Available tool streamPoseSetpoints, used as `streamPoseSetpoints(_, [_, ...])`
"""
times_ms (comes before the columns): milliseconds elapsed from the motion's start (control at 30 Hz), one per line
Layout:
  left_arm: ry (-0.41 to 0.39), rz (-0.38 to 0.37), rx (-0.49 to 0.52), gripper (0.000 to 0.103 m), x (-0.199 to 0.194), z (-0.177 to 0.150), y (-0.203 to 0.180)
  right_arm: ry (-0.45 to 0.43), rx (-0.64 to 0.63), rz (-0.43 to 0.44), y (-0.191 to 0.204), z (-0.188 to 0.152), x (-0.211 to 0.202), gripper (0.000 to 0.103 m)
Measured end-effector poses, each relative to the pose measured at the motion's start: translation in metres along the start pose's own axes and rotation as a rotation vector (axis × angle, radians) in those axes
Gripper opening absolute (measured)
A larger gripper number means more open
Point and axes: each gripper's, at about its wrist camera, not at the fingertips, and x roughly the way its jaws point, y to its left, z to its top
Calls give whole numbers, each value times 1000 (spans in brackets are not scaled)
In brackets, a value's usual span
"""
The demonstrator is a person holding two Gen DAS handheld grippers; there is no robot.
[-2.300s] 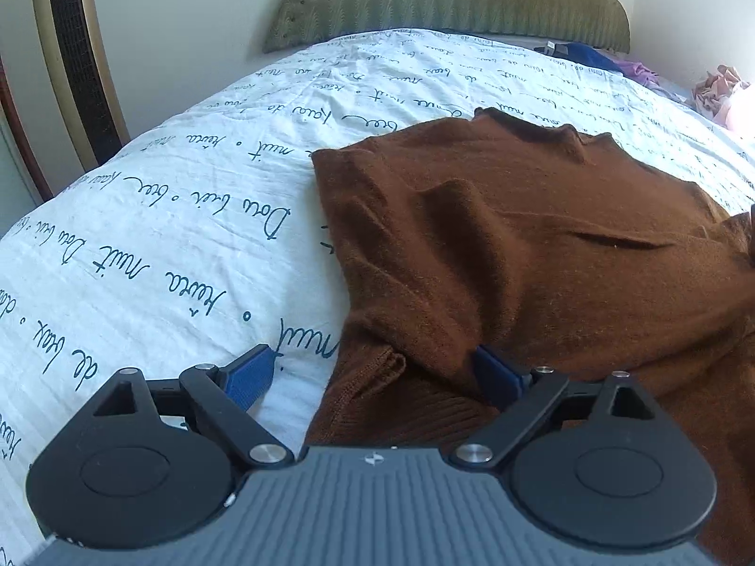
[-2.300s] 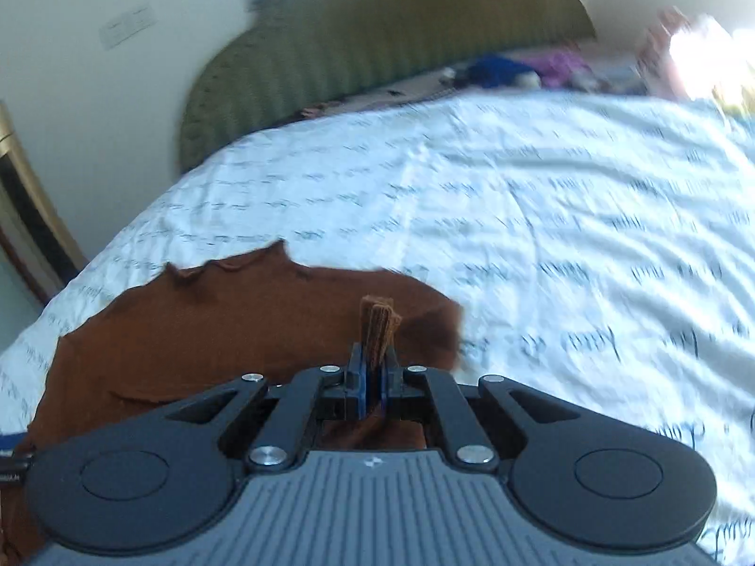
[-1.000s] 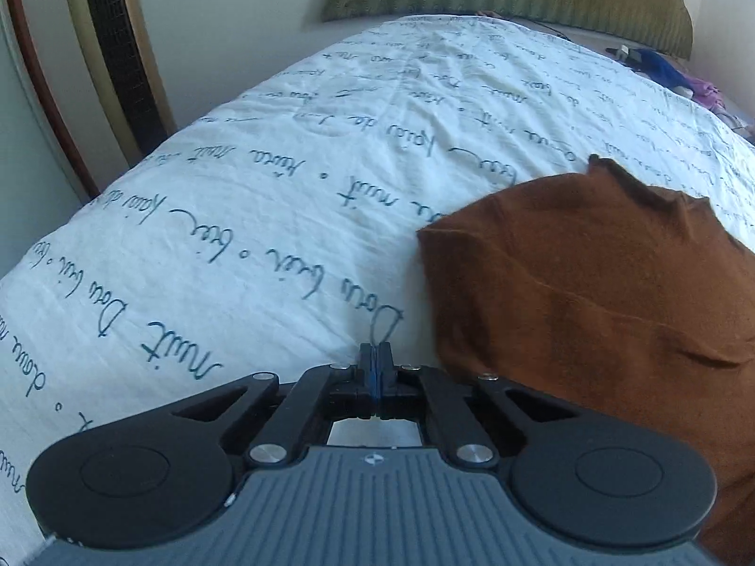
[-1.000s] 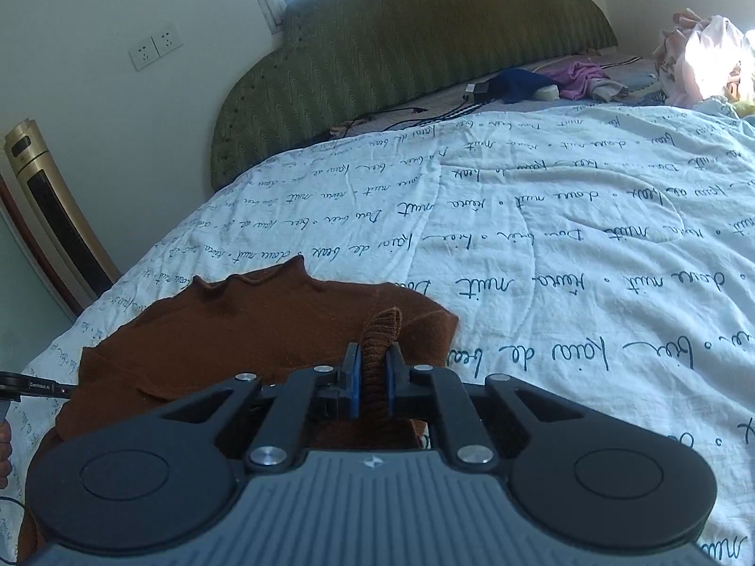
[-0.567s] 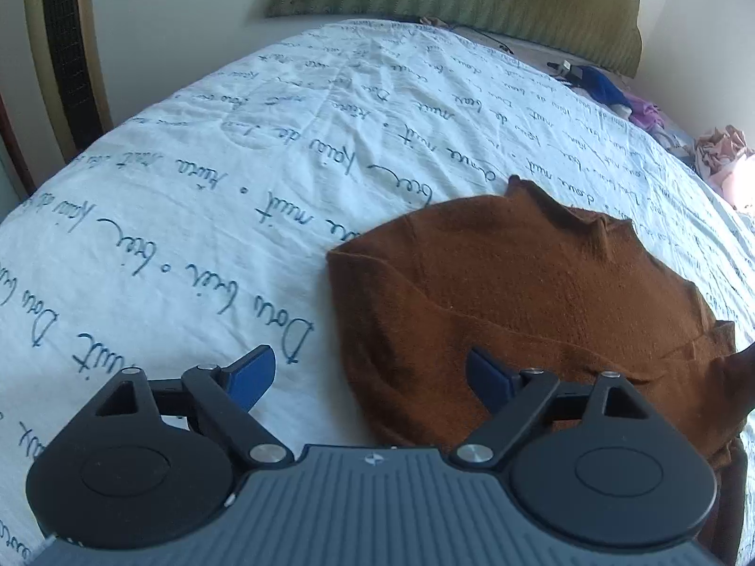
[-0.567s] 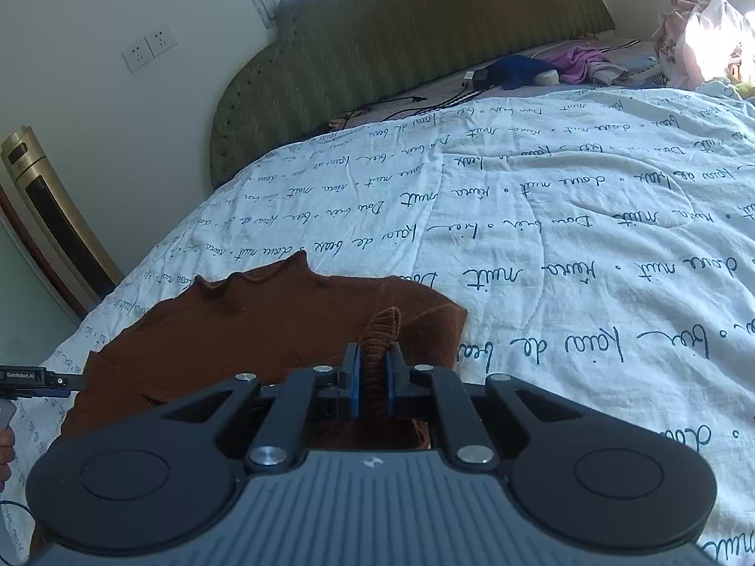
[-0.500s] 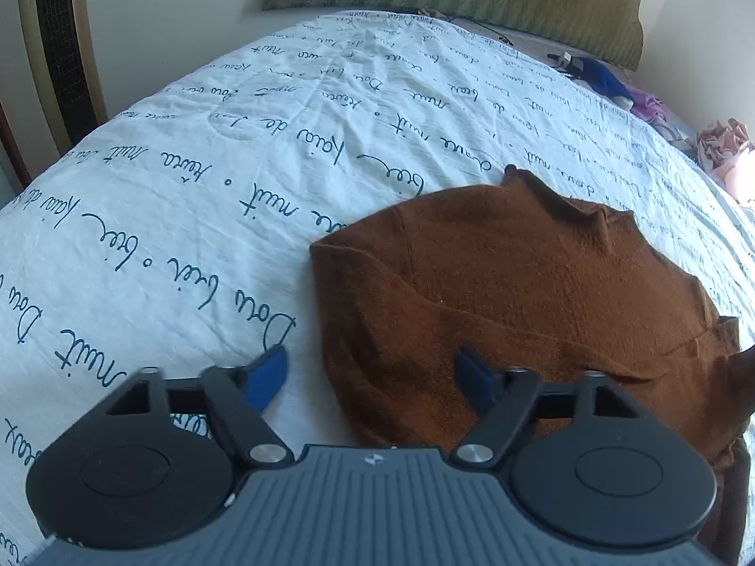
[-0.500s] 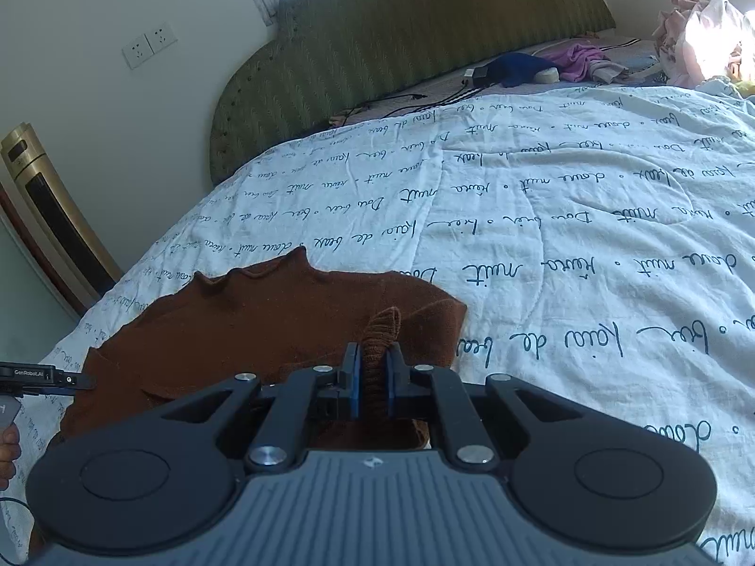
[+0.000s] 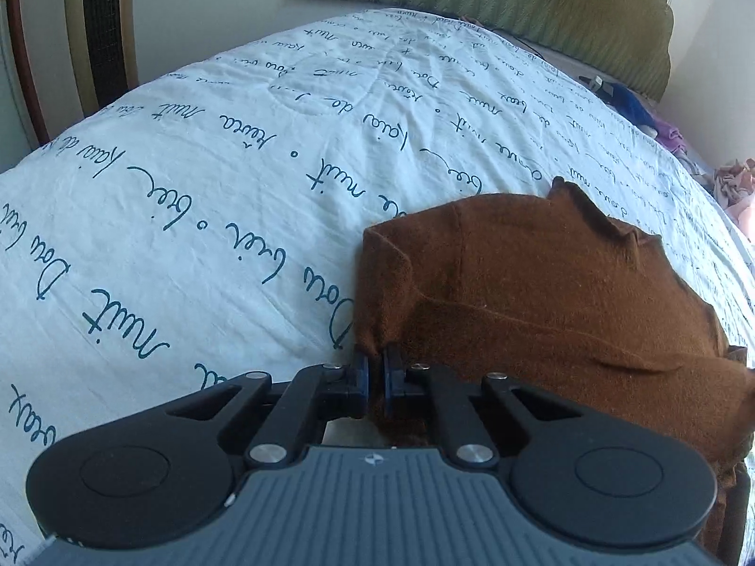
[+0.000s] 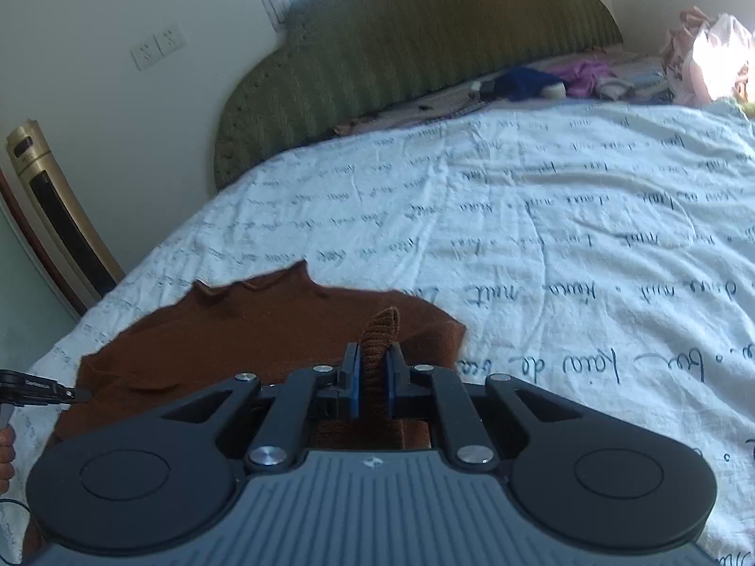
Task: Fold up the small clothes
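A brown knitted sweater (image 9: 542, 292) lies on the bed, its collar pointing to the far side. My left gripper (image 9: 376, 362) is shut on the sweater's near left edge, low on the bed. In the right wrist view the sweater (image 10: 226, 339) spreads to the left. My right gripper (image 10: 375, 353) is shut on a ribbed brown fold of it that sticks up between the blue pads. The left gripper's tip (image 10: 42, 389) shows at the far left edge of that view.
The bed has a white quilt (image 9: 198, 198) printed with blue script. A green padded headboard (image 10: 424, 47) stands at the back. A gold tower fan (image 10: 61, 221) is by the left wall. Loose clothes (image 10: 585, 75) lie near the headboard at the right.
My left gripper was open over the sweater's left edge half a second ago; it has now closed on that edge. My right gripper keeps its hold and has barely moved.
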Motion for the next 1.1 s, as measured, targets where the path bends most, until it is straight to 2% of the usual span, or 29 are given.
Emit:
streamPoseSetpoints(100, [-8, -5, -1, 12, -6, 1, 0, 91, 49, -17, -23, -15, 29, 12])
streamPoseSetpoints(167, [-20, 39, 11, 10, -14, 2, 2, 88, 96, 19, -32, -20, 27, 16])
streamPoseSetpoints(200, [-31, 68, 22, 9, -19, 2, 4, 77, 126, 27, -35, -20, 21, 23])
streamPoseSetpoints(233, [-42, 66, 24, 3, -29, 2, 8, 63, 145, 30, -38, -20, 16, 28])
streamPoseSetpoints(333, [-73, -28, 22, 3, -63, -2, 4, 34, 159, 40, -43, -21, 0, 28])
streamPoseSetpoints(400, [-114, -125, 86, 3, -86, -10, -17, 11, 153, 37, -42, -22, -8, 28])
streamPoseSetpoints(433, [-119, -155, 102, 8, -91, -14, -28, -2, 146, 38, -39, -22, -12, 28])
streamPoseSetpoints(467, [-115, -192, 123, 21, -92, -17, -42, -15, 148, 49, -37, -23, -15, 28])
streamPoseSetpoints(500, [-104, -232, 152, 28, -89, -21, -57, -28, 154, 74, -33, -23, -17, 28])
streamPoseSetpoints(533, [-99, -244, 173, 40, -82, -25, -71, -33, 155, 113, -27, -24, -18, 28])
streamPoseSetpoints(567, [-88, -223, 208, 44, -71, -30, -83, -26, 151, 152, -20, -25, -16, 28])
streamPoseSetpoints(600, [-75, -169, 253, 44, -57, -35, -94, -10, 143, 175, -14, -27, -14, 28])
streamPoseSetpoints(667, [-40, -8, 329, 43, -27, -48, -102, 23, 107, 161, 3, -31, -6, 28])
streamPoseSetpoints(700, [-33, 49, 349, 42, -15, -54, -97, 37, 80, 150, 9, -33, -3, 28])
streamPoseSetpoints(767, [-83, 65, 358, 42, -16, -64, -81, 51, 34, 111, 17, -38, -1, 28])
streamPoseSetpoints(833, [-117, 143, 372, 37, -24, -72, -70, 43, 42, 126, 14, -40, -6, 30])
streamPoseSetpoints(867, [-133, 216, 373, 44, -24, -76, -63, 38, 55, 123, 11, -40, -9, 30])
streamPoseSetpoints(900, [-150, 222, 343, 54, -26, -79, -52, 23, 67, 108, 7, -39, -13, 32])
streamPoseSetpoints(933, [-154, 204, 318, 62, -27, -81, -42, 1, 83, 95, 2, -37, -18, 39])
streamPoseSetpoints(1000, [-139, 173, 288, 63, -32, -76, -30, -27, 111, 69, -6, -35, -24, 54])
streamPoseSetpoints(1100, [-149, 157, 274, 57, -44, -72, -32, -47, 108, 57, -14, -31, -25, 53])
